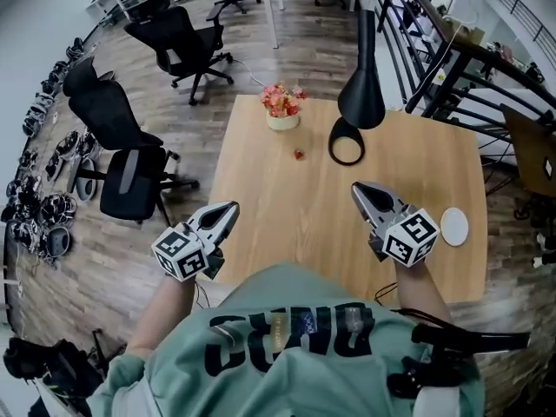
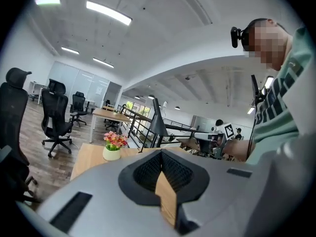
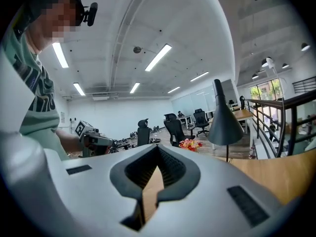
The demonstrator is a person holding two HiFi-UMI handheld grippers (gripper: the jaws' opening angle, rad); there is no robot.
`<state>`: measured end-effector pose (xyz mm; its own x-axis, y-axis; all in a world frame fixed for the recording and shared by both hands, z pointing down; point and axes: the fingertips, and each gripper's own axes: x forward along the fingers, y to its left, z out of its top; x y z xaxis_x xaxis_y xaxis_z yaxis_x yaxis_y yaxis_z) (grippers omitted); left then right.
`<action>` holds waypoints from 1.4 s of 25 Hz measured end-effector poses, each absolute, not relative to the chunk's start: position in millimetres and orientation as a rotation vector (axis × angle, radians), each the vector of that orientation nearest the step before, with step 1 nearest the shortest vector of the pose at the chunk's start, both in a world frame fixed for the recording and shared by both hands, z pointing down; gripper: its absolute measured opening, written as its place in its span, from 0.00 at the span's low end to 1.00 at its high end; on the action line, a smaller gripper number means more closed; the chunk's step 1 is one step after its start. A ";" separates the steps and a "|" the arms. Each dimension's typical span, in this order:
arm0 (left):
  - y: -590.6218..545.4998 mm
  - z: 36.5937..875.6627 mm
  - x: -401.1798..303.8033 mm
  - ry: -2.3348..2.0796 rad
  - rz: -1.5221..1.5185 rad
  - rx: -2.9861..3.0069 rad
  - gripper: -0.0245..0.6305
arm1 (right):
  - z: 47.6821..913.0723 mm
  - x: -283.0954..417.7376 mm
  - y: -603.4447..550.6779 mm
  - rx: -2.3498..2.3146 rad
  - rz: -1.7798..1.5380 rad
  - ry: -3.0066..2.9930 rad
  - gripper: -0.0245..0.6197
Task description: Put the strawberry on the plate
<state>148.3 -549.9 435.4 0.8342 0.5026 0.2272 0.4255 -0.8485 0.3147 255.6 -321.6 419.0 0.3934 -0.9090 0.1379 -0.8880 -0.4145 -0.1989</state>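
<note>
In the head view a small red strawberry (image 1: 298, 154) lies on the wooden table (image 1: 287, 224), in its far half. A small white plate (image 1: 453, 226) sits near the table's right edge. My left gripper (image 1: 228, 208) hovers at the table's near left edge, its jaws shut with nothing between them. My right gripper (image 1: 358, 189) is over the near right part of the table, left of the plate, jaws together and empty. Both point toward the far side. Neither gripper view shows the strawberry or the plate; the left gripper (image 2: 161, 154) and right gripper (image 3: 158, 149) fill their lower halves.
A pot of pink and red flowers (image 1: 282, 107) stands at the table's far edge. A black desk lamp (image 1: 360, 94) with a ring base (image 1: 347, 142) stands right of the strawberry. Black office chairs (image 1: 130, 159) are on the floor to the left. A railing (image 1: 452, 68) runs at right.
</note>
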 end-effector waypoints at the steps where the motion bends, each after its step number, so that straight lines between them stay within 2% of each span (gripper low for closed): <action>1: -549.2 438.1 154.9 0.721 0.459 2.767 0.04 | 421.0 259.0 -321.8 -2.545 -0.344 1.640 0.05; 7: -562.8 473.8 198.8 0.776 0.548 2.767 0.04 | 434.9 269.4 -333.2 -2.605 -0.354 1.557 0.05; 17: -554.8 527.6 260.0 1.000 0.755 2.755 0.04 | 449.4 236.8 -339.8 -2.681 -0.466 1.378 0.05; 27: -549.2 574.3 316.6 0.977 0.942 2.793 0.05 | 465.2 266.3 -333.3 -2.653 -0.478 1.380 0.05; 35: -529.2 619.6 372.6 0.903 1.074 2.764 0.19 | 482.9 297.1 -318.0 -2.625 -0.492 1.373 0.05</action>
<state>372.6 -529.2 619.6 0.5903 0.5339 0.6053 0.5050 -0.8294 0.2391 297.1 -318.0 482.9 0.5305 -0.8182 0.2217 -0.7731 -0.5742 -0.2695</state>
